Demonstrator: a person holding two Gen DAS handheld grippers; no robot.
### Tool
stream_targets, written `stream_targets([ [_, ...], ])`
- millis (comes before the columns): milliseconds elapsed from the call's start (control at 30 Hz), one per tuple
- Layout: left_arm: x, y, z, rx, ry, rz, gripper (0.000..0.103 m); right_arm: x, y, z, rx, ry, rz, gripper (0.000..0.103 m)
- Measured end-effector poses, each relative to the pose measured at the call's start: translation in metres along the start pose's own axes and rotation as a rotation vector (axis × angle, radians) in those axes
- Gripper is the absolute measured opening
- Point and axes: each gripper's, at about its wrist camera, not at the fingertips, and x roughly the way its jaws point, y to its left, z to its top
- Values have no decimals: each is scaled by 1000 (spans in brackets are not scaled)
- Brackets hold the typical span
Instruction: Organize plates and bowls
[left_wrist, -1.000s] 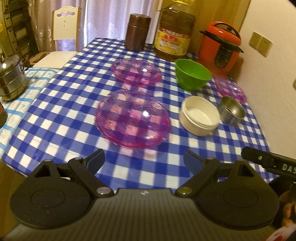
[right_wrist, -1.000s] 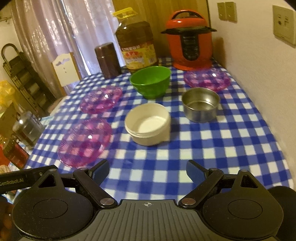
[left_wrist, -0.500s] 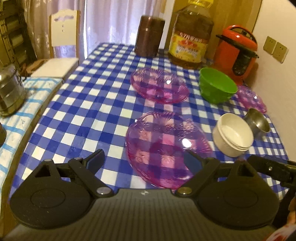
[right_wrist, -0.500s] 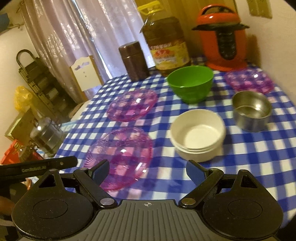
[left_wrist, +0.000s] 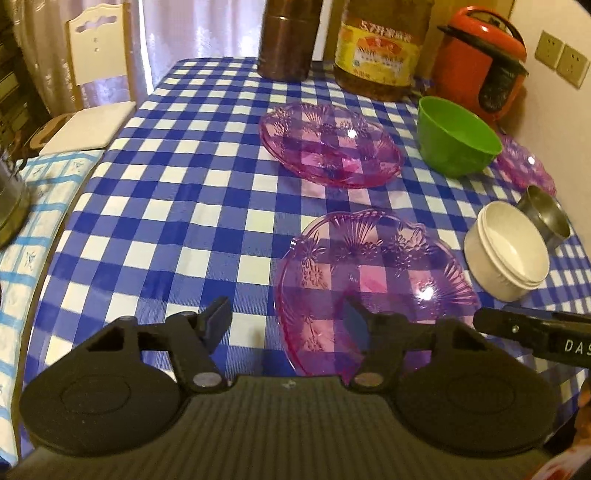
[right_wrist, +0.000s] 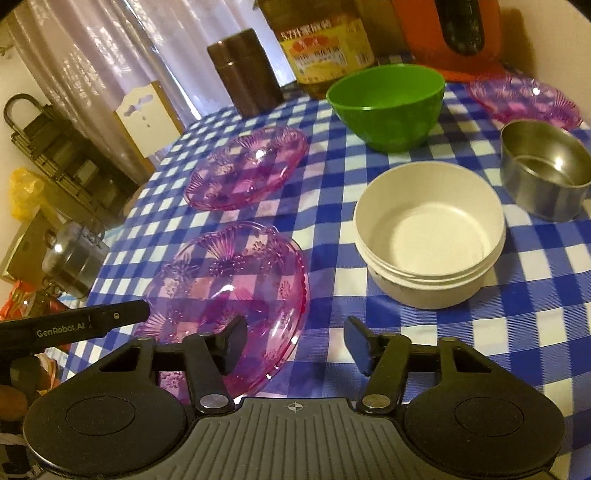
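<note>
We have stacked nothing yet: three pink plates, with the nearest plate (left_wrist: 373, 280) by the table's (left_wrist: 177, 206) near edge, and the green bowl (left_wrist: 456, 142), white bowl (right_wrist: 430, 234) and steel bowl (right_wrist: 546, 175) toward its right edge all sit apart. Our left gripper (left_wrist: 286, 321) and right gripper (right_wrist: 295, 341) angle down either side of that plate. Both jaws have just been closing yet stand partly spread, pinching nothing, the plate's rim between each pair.

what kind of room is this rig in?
Most likely a home dining or kitchen corner: a table under a blue checked cloth, an orange rice cooker and large oil bottle against the wall, and a dining chair by curtains.
</note>
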Motion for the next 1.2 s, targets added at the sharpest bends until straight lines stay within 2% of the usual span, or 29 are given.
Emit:
stream_targets([
  [133,13,3,4,1,26,-12,48,11,0,2,6,19,9,53],
  [200,18,6,5,-4,36,-17,37,16,1,3,5,22,6,46],
  [367,23,11,7,-19,45,-23,29,23,0,4,10,28,-4,30],
  [500,24,13,9,-28,50,-19,18,26,0,5,12,34,-8,24],
  [700,23,12,9,-30,50,-30,9,28,1,4,13,33,-8,15],
  [867,19,8,8,-28,49,-16,9,26,0,3,24,39,-15,10],
  [1200,-18,-6,12,-10,20,-12,9,-5,3,9,35,11,-5,9],
])
